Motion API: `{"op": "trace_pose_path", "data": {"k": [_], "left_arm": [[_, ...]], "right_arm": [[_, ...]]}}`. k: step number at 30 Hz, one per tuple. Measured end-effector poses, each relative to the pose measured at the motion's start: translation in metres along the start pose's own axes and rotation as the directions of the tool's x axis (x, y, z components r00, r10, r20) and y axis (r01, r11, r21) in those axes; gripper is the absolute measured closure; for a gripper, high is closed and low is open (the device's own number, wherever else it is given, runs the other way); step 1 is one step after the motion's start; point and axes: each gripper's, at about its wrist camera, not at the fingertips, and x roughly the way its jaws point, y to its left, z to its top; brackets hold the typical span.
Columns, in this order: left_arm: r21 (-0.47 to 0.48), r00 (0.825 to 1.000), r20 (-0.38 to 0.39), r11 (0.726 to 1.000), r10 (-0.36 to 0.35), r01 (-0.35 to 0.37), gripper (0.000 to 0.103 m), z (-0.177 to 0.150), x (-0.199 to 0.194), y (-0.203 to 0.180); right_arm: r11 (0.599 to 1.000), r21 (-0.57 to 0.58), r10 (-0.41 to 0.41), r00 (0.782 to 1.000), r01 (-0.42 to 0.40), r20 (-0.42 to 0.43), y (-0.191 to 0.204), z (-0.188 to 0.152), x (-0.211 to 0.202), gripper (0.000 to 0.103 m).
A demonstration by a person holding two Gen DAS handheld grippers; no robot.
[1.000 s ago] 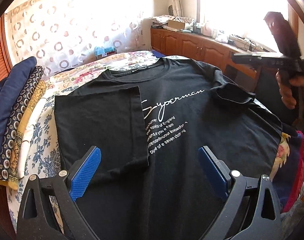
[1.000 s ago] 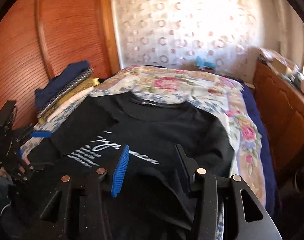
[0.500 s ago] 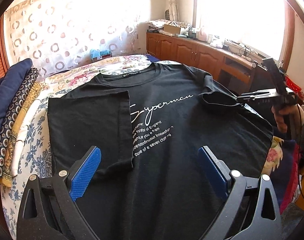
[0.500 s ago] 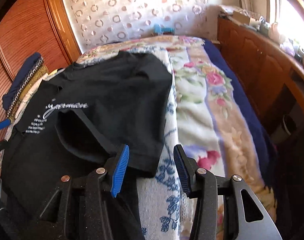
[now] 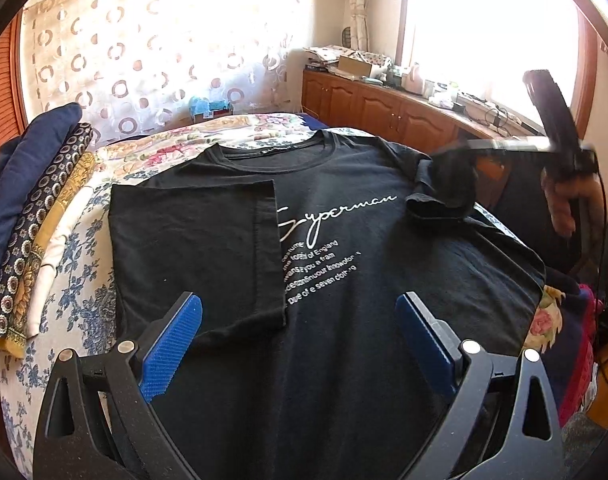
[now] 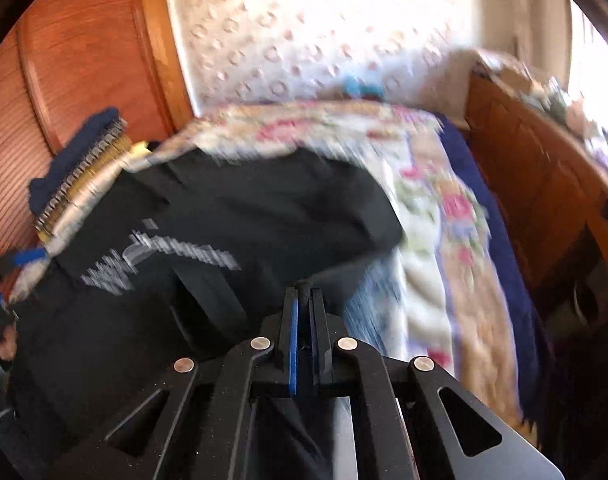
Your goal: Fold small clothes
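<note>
A black T-shirt (image 5: 344,280) lies face up on the bed (image 5: 83,280), neckline toward the far edge by the curtain, white lettering across its chest. One sleeve side is folded in over the body, its straight hem running down beside the lettering.

The left tool (image 5: 299,332) hangs over the shirt's near part with its blue-padded fingers (image 5: 171,344) wide apart and nothing between them; the folded flap's lower corner lies just ahead of the gap.

The right tool (image 6: 302,304) has its fingers pressed together, clamped on black fabric of the T-shirt at the bed's window-side edge. In the left wrist view that tool (image 5: 504,145) holds the other sleeve (image 5: 448,184) lifted off the bed, bunched and hanging from the tips, with the rest of the shirt flat below it. The right wrist view is blurred, so the exact spot of the grip on the sleeve cannot be told.

A stack of folded cloths (image 5: 27,216) sits along the bed's wardrobe-side edge, beside the shirt.
</note>
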Motion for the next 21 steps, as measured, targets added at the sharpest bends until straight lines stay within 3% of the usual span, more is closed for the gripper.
{"op": "trace_pose_path", "data": {"k": [8, 15, 16, 18, 21], "left_arm": [[-0.035, 1.0, 0.005, 0.999, 0.008, -0.008, 0.005, -0.006, -0.005, 0.013], [-0.05, 1.0, -0.004, 0.999, 0.005, -0.006, 0.005, -0.011, -0.004, 0.021], [-0.05, 1.0, -0.004, 0.999, 0.005, -0.005, 0.005, -0.011, -0.004, 0.021], [-0.051, 1.0, -0.004, 0.999, 0.004, -0.004, 0.005, -0.012, -0.005, 0.022], [-0.055, 1.0, -0.001, 0.998, 0.001, -0.001, 0.005, -0.012, -0.006, 0.021]], "right_arm": [[0.988, -0.14, 0.064, 0.998, -0.062, 0.011, 0.074, 0.086, 0.044, 0.099], [0.969, -0.232, 0.075, 0.995, -0.088, -0.066, 0.1, 0.1, 0.089, 0.099], [0.972, -0.226, 0.051, 0.996, -0.067, -0.074, 0.097, 0.103, 0.095, 0.096], [0.983, -0.181, 0.008, 0.998, -0.02, -0.067, 0.084, 0.105, 0.095, 0.068], [0.993, -0.114, -0.003, 0.999, -0.001, -0.033, 0.065, 0.101, 0.085, 0.063]]}}
